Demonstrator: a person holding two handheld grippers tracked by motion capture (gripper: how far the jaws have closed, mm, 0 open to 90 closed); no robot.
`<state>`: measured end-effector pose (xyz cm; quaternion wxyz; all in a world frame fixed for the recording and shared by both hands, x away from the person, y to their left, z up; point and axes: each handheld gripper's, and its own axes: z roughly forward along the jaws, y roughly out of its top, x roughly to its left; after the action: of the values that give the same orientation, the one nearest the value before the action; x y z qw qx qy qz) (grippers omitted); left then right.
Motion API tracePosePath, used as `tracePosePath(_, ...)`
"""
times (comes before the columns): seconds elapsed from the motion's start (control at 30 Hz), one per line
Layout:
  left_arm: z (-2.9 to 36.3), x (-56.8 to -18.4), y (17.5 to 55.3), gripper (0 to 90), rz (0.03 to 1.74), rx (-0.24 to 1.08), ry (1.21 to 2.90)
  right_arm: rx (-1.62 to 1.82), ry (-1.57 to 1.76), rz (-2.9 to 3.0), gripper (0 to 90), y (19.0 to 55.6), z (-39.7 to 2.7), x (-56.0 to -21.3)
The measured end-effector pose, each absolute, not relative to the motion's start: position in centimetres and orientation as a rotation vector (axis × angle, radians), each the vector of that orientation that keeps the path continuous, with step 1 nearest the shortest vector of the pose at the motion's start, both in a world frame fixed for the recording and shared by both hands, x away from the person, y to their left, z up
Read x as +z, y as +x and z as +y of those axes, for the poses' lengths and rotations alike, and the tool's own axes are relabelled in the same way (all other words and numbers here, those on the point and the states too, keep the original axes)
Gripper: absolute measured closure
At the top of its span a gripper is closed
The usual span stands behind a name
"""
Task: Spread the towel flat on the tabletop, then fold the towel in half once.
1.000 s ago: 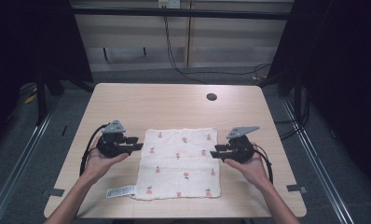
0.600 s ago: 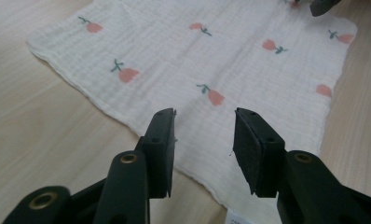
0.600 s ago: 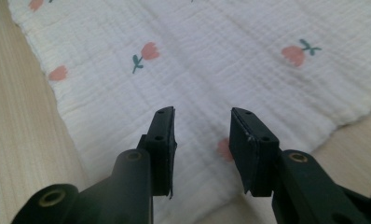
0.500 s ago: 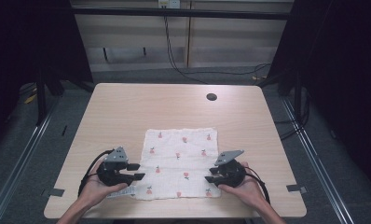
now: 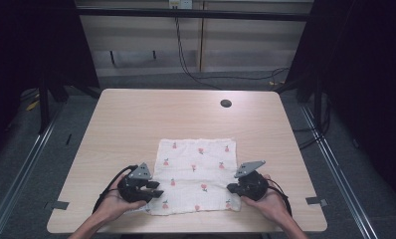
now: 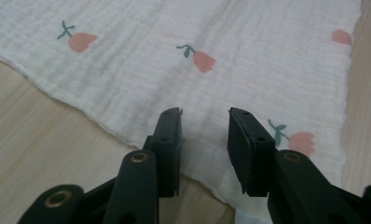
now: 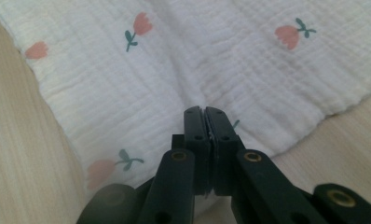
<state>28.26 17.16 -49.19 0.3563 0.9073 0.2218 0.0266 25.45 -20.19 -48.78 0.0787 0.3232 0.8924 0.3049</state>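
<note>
- Both hands have come back toward the person and down since the earlier pictures, from the cloth's side edges to its two near corners.
- White cloth (image 5: 196, 174) with small pink flowers lies flat on the tabletop (image 5: 136, 119), near the person's edge, so both near corners are within easy reach.
- Right tool (image 5: 232, 188) sits at the near right corner; its jaws have just been closing and now stand pressed together in the right gripper view, with the cloth (image 7: 183, 70) puckered up into them. I judge that it has pinched a fold of fabric right at the corner.
- Left tool (image 5: 156, 189) sits at the near left corner; its jaws have just been closing but stand part open, astride the hem, with the cloth (image 6: 211, 46) flat between them and not yet gripped.
- One corner in each tool suggests a fold: lifting both near corners together would carry the near edge over toward the far edge.
- Gripping close to the hem keeps the edge straight; the left pinch looks like the step in hand.
- Round dark hole (image 5: 226, 103) in the tabletop lies well beyond the cloth.
</note>
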Motion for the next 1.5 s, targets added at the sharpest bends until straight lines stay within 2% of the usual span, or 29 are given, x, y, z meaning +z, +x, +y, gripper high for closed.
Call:
tracePosePath(0.07,17.1,-49.1,27.9,70.4,0.542,0.075,2.358,0.919,0.965,2.673,88.0,25.2,-20.5,-48.8)
tracePosePath(0.17,17.1,-49.2,27.3,87.1,0.512,0.046,2.353,0.919,0.992,2.679,88.3,24.6,-20.9,-48.7)
tracePosePath(0.37,17.4,-49.1,26.7,89.1,0.513,0.004,2.362,0.954,0.97,2.698,88.7,23.3,-21.3,-48.8)
tracePosePath(0.43,17.5,-49.2,26.8,87.2,0.538,-0.013,2.346,0.954,0.989,2.708,86.7,23.0,-21.4,-48.7)
tracePosePath(0.5,17.7,-49.1,27.0,77.0,0.54,-0.043,2.33,1.002,0.994,2.698,74.2,23.0,-21.4,-48.8)
tracePosePath(0.53,17.8,-49.1,27.1,72.9,0.54,-0.055,2.315,1.019,0.983,2.688,71.8,23.1,-21.4,-48.7)
tracePosePath(0.6,18.1,-48.5,27.4,67.6,0.54,-0.061,2.293,1.094,1.004,2.64,70.1,23.4,-21.7,-48.1)
tracePosePath(0.67,18.6,-48.1,27.8,66.2,0.56,-0.034,2.264,1.177,1.033,2.576,70.3,23.9,-22.1,-47.1)
tracePosePath(0.77,19.3,-47.9,28.8,62.1,0.612,-0.006,2.235,1.144,1.046,2.507,68.7,25.5,-22.5,-46.3)
tracePosePath(1.03,19.3,-46.9,32.0,61.9,0.674,0.089,2.211,1.038,1.132,2.396,64.7,32.0,-24.1,-46.4)
tracePosePath(1.17,18.7,-46.4,34.6,62.0,0.722,0.138,2.175,1.028,1.168,2.386,64.8,35.1,-24.7,-46.9)
tracePosePath(1.23,18.5,-46.4,36.6,61.9,0.777,0.121,2.15,1.017,1.176,2.387,64.6,36.4,-24.7,-47.4)
tracePosePath(1.5,19.2,-48.1,40.9,60.9,0.918,0.1,2.086,1.022,1.247,2.369,63.1,38.7,-24.6,-49.2)
